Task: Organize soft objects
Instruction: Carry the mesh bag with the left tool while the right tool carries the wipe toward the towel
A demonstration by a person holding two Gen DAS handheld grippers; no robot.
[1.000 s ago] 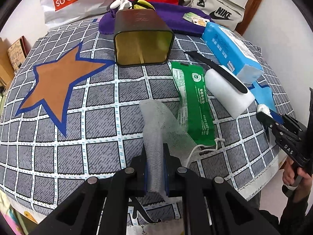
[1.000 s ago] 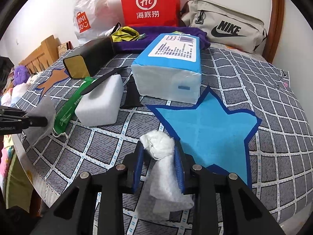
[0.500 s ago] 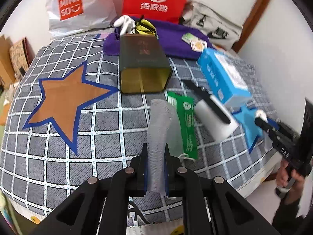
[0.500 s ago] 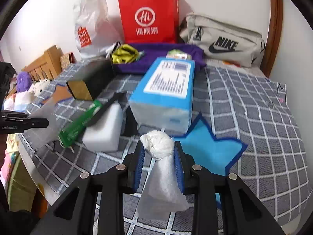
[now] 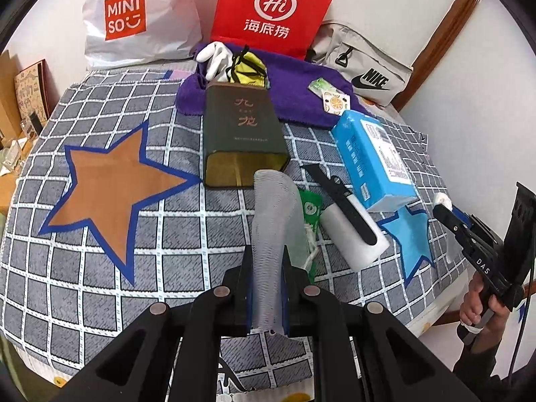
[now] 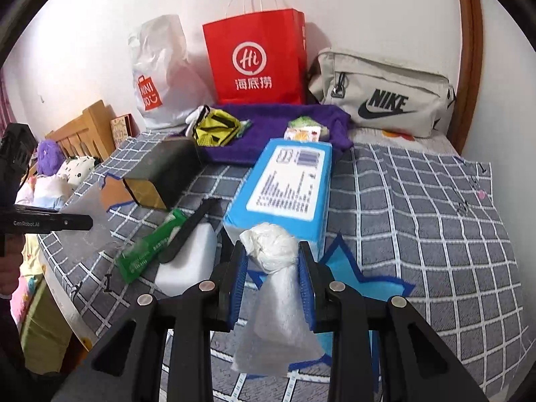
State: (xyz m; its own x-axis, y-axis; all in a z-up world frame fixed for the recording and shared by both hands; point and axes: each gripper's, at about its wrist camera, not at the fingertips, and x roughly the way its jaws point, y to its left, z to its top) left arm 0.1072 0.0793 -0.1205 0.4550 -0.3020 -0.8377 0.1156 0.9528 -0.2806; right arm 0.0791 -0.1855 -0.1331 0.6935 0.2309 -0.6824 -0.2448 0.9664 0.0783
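Observation:
My left gripper (image 5: pixel 267 254) is shut on a white foam mesh sleeve (image 5: pixel 273 207) and holds it above the checked bedspread (image 5: pixel 100 284). In the right wrist view the same gripper (image 6: pixel 67 222) shows at the left edge with the mesh hanging from it. My right gripper (image 6: pixel 271 251) is shut on a knotted white bubble-wrap bundle (image 6: pixel 271 244), whose tail hangs below the jaws. It hangs over the blue star (image 6: pixel 368 288). The right gripper (image 5: pixel 449 214) also appears at the right of the left wrist view, held by a hand.
On the bed lie a dark tin (image 5: pixel 241 140) on its side, a green packet (image 5: pixel 310 207), a white foam block (image 5: pixel 355 238) under a black strip, a blue tissue pack (image 5: pixel 372 157) and a purple towel (image 5: pixel 294 90). Shopping bags and a grey pouch (image 6: pixel 385 100) line the wall.
Both grippers have risen above the bed with their loads still held, and the mesh sleeve and the bubble-wrap bundle now hang free. The items on the bed have not moved.

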